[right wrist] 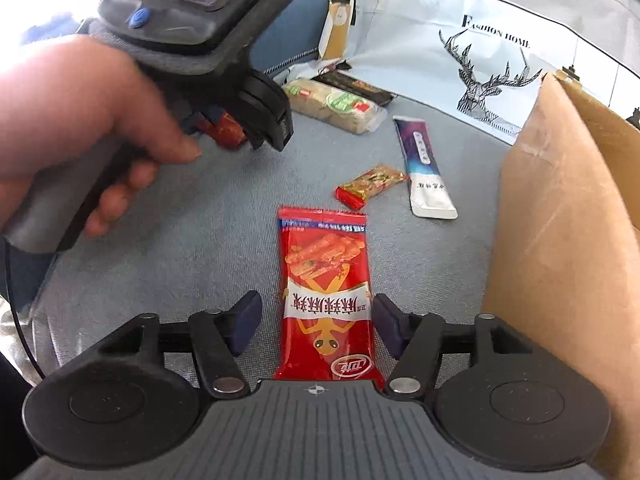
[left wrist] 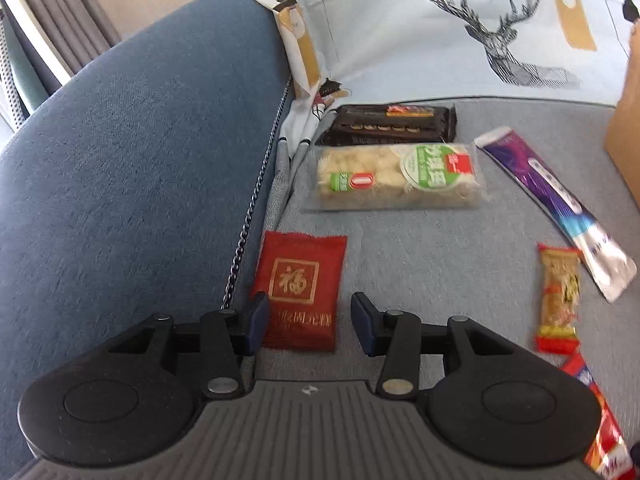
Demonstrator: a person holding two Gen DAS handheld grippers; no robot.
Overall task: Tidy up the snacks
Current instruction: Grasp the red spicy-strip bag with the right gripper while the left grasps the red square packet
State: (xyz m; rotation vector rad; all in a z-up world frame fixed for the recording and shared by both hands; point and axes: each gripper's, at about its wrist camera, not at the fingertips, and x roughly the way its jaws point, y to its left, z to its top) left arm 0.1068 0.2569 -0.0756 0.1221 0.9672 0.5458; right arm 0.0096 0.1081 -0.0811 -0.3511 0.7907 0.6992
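Note:
My left gripper (left wrist: 306,322) is open around the near end of a dark red square snack packet (left wrist: 301,290) that lies on the grey seat by the blue armrest. In the right wrist view the left gripper (right wrist: 240,128) sits over that packet (right wrist: 228,130). My right gripper (right wrist: 314,326) is open, its fingers on either side of a long red spicy-strip packet (right wrist: 326,292) that lies flat. A small orange bar (right wrist: 370,184), a purple and white stick pack (right wrist: 424,166), a clear pack of pale cakes (left wrist: 396,176) and a black bar (left wrist: 390,124) lie farther back.
A brown cardboard box (right wrist: 568,240) stands at the right, close to my right gripper. A white deer-print cloth (left wrist: 480,28) covers the back. The blue armrest (left wrist: 140,152) runs along the left. The person's hand (right wrist: 80,120) holds the left gripper.

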